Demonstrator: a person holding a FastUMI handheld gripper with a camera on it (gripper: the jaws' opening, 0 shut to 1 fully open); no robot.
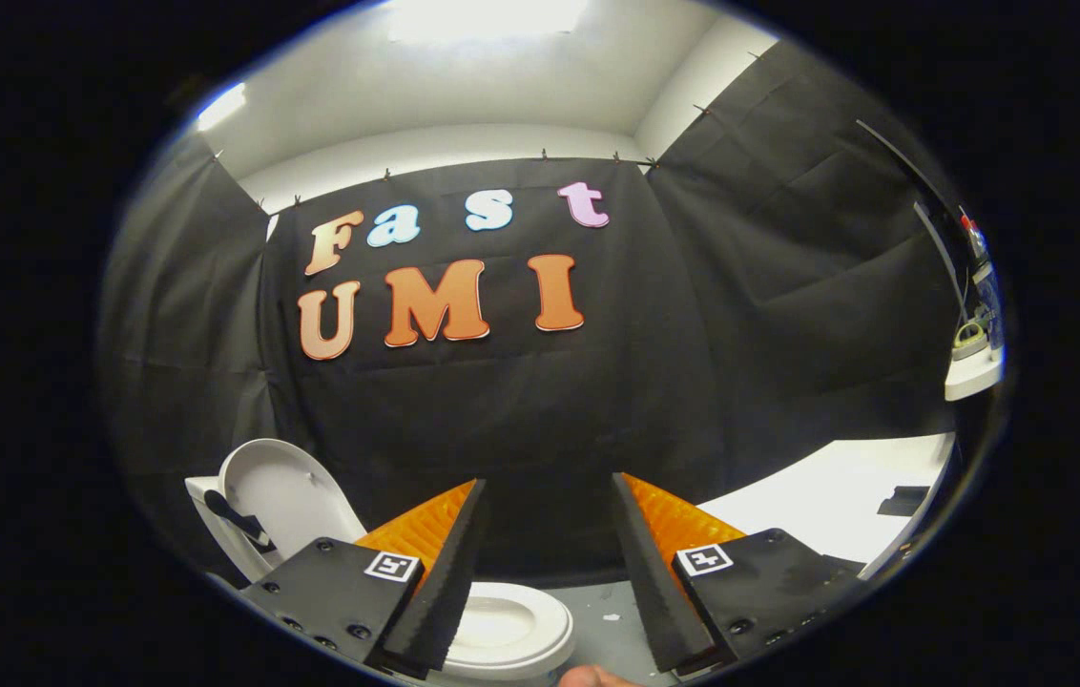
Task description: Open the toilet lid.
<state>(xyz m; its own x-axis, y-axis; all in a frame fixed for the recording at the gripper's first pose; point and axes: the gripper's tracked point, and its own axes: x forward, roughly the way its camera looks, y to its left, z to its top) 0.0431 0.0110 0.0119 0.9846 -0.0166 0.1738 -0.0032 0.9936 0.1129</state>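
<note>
Toilet lid [287,496] stands upright against the tank — seat [511,630] exposed, so task looks done. Gripper [545,496] spread wide, holding nothing — raised clear above the bowl.

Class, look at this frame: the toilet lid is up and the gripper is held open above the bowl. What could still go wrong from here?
1. The toilet lid stands upright against the tank; a knock from the gripper could perhaps tip it back down onto the seat.
2. The fingers are spread, holding nothing, with the left finger over the seat; dropping lower might strike it.
</note>
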